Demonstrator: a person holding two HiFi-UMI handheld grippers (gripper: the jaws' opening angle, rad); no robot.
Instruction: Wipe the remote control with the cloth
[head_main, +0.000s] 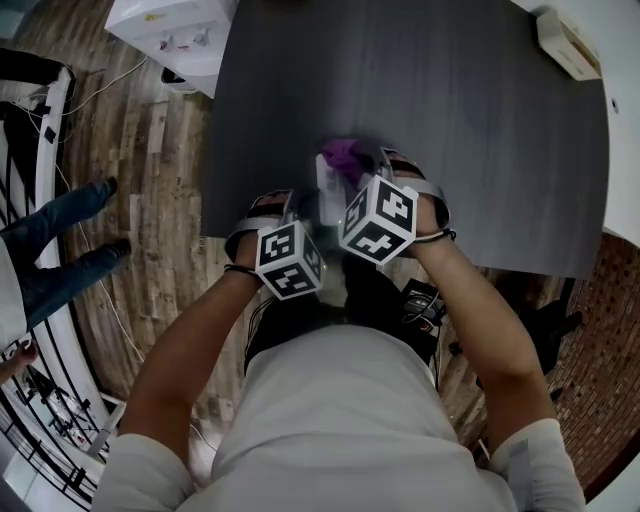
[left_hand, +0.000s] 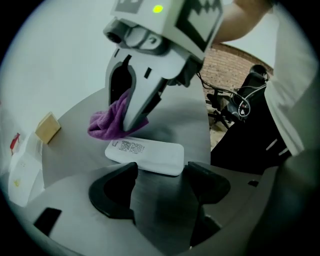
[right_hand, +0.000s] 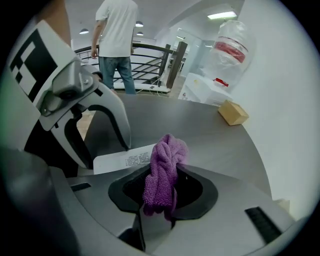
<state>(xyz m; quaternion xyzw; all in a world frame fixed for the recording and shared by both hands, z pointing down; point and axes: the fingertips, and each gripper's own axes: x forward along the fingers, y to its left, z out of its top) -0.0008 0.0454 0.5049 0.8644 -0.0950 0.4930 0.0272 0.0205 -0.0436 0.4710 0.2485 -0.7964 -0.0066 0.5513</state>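
A white remote control (left_hand: 147, 154) lies label side up on the dark grey table (head_main: 480, 130), near its front edge. My left gripper (left_hand: 161, 170) stands open just short of the remote's near edge, its jaws apart and not pressing on it. My right gripper (right_hand: 164, 175) is shut on a bunched purple cloth (right_hand: 164, 172). In the left gripper view the cloth (left_hand: 107, 125) hangs from the right gripper's fingers (left_hand: 137, 107) and touches the remote's far left end. In the head view both grippers sit side by side over the remote (head_main: 328, 190), with the cloth (head_main: 343, 155) just beyond them.
A small cardboard box (right_hand: 233, 112) rests further back on the table. A water dispenser with its bottle (right_hand: 231, 42) stands past the table's end. A person (right_hand: 117, 40) stands by a railing. An office chair (left_hand: 240, 105) is close to the table's front edge.
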